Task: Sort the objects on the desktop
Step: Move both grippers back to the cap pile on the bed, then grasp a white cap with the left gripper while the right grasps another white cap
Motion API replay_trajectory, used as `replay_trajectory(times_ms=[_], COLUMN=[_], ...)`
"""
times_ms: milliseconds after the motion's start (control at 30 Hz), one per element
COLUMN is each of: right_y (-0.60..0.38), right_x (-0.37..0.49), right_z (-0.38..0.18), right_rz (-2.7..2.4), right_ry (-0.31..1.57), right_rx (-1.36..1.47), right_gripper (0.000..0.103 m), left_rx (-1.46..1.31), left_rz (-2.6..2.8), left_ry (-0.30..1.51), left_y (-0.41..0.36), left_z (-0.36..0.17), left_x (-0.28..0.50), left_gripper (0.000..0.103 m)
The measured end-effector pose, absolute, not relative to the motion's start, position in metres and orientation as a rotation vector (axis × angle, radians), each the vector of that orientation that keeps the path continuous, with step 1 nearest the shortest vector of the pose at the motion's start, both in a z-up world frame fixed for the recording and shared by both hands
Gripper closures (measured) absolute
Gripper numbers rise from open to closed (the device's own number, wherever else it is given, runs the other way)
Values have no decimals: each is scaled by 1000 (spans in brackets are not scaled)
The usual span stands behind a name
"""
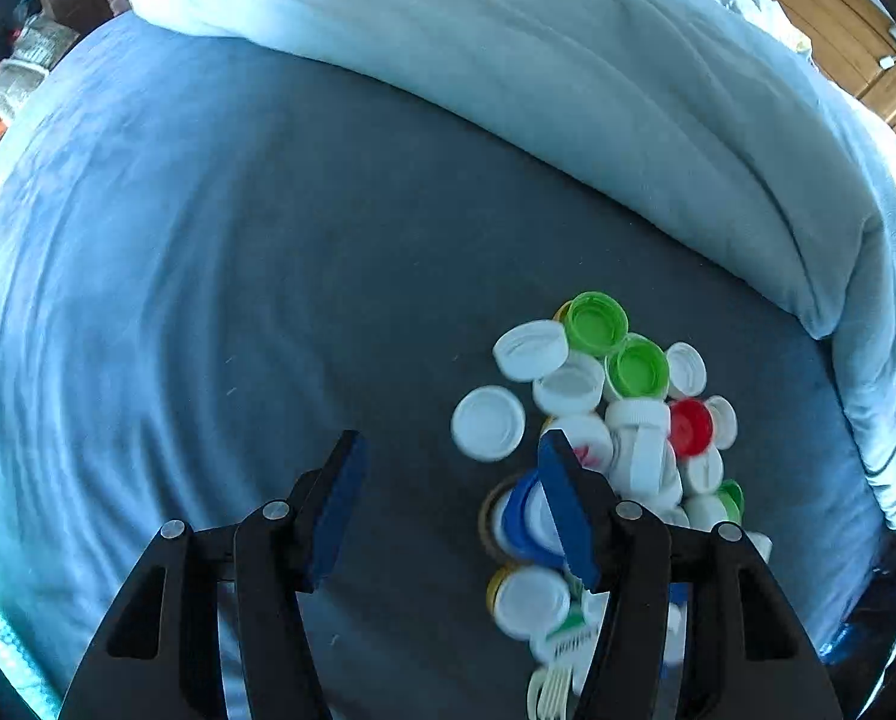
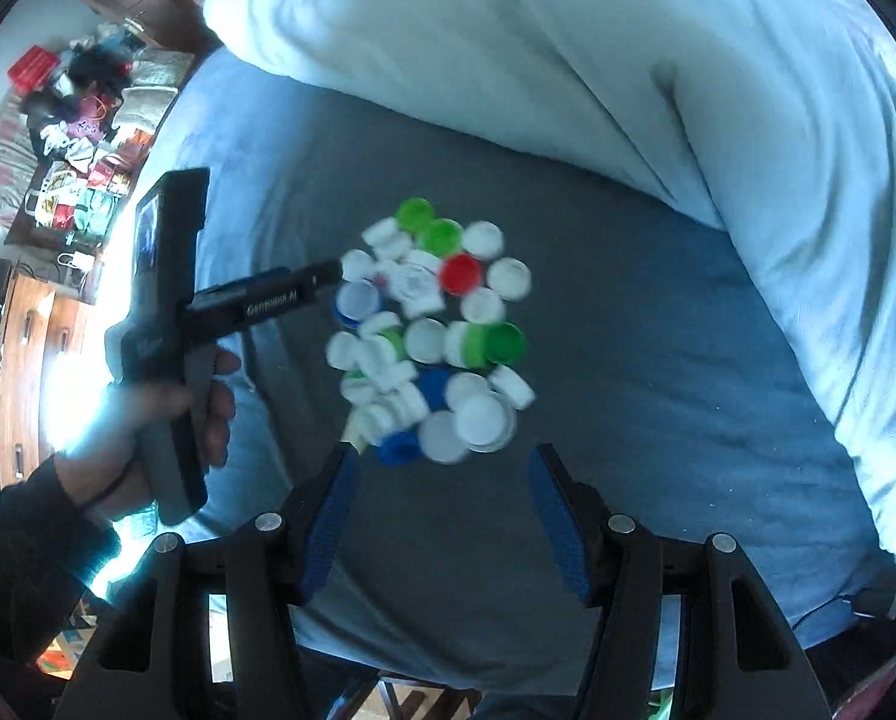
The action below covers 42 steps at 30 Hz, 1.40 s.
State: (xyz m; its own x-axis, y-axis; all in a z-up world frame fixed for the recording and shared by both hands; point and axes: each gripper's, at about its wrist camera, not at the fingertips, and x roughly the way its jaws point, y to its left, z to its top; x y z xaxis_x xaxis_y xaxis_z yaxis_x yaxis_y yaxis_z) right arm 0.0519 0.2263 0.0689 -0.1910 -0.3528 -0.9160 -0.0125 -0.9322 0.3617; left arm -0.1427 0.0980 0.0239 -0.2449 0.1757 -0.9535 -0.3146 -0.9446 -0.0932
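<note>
A pile of bottle caps [image 1: 616, 420] lies on a dark blue-grey sheet [image 1: 267, 300]: mostly white, with green caps [image 1: 596, 323], a red cap [image 1: 689, 427] and a blue cap [image 1: 523, 519]. My left gripper [image 1: 451, 444] is open and empty, low over the sheet, its right finger [image 1: 568, 504] at the pile's left edge over the blue cap. In the right wrist view the pile [image 2: 429, 330] sits ahead of my right gripper [image 2: 441, 456], which is open, empty and above the sheet. The left gripper [image 2: 279, 297] reaches the pile from the left there.
A bunched pale blue duvet [image 1: 568, 90] rises behind and to the right of the pile [image 2: 688, 90]. The bed's left edge drops to a cluttered floor [image 2: 81, 138]. A white plastic fork [image 1: 553, 690] lies at the pile's near end.
</note>
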Motion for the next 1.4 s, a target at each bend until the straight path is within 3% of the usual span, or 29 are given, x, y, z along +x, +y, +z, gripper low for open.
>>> replay_trajectory(times_ms=[267, 367, 400, 500, 900, 1267, 1300, 1400], right_y=[236, 231, 230, 228, 204, 190, 199, 216], right_x=[39, 30, 24, 4, -48, -57, -62, -68], right_z=[44, 48, 49, 43, -36, -39, -42, -41], right_rz=[-2174, -2200, -2212, -2244, -2172, -2190, -2208, -2209], right_ry=[-466, -426, -407, -330, 88, 179, 141, 33], right_rx=[1816, 1755, 1728, 1670, 1740, 1683, 1715, 1741], right_gripper=[39, 44, 52, 59, 65, 65, 69, 70], left_rx=[-1753, -1741, -1745, -1740, -1782, -1795, -1795, -1787], left_rz=[2251, 2249, 2242, 2249, 2257, 2237, 2242, 2243], left_ry=[232, 233, 235, 216, 78, 28, 23, 22], left_y=[112, 113, 114, 112, 103, 121, 122, 128], left_z=[-1, 3, 5, 17, 32, 26, 26, 26], left_x=[-168, -172, -173, -172, -163, -172, -173, -180], left_gripper=[52, 78, 78, 78, 78, 78, 78, 78])
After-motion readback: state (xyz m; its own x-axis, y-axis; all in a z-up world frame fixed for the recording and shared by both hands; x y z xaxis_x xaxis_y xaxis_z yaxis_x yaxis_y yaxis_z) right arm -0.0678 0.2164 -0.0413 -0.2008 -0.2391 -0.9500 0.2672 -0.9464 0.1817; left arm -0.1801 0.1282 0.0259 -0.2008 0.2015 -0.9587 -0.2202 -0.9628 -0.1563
